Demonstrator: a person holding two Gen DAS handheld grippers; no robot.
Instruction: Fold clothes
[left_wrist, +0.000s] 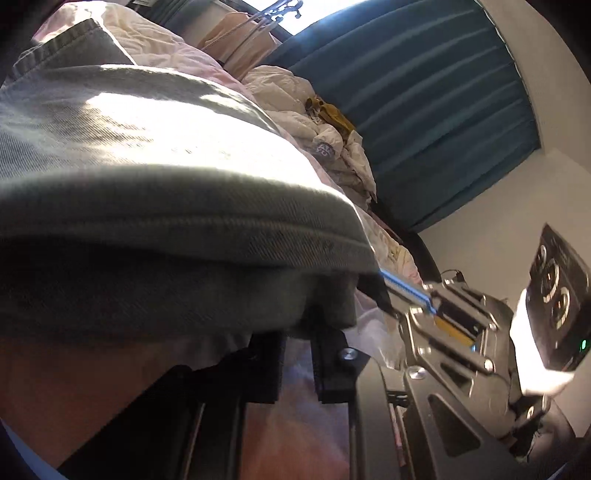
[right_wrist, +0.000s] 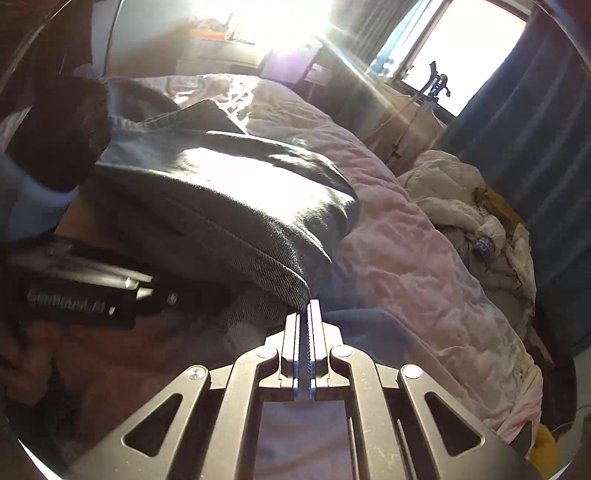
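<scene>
A pair of grey-blue jeans lies folded over on the pink bed cover. In the right wrist view my right gripper is shut, its tips at the folded edge of the jeans; whether it pinches the cloth I cannot tell. In the left wrist view the jeans fill the picture and drape over my left gripper, whose tips are hidden under the denim. The right gripper reaches in from the right to the same fold. The left gripper's body shows in the right wrist view.
A heap of white and yellow clothes lies at the far end of the bed, also in the left wrist view. Blue curtains and a bright window stand behind. A clothes rack is by the window.
</scene>
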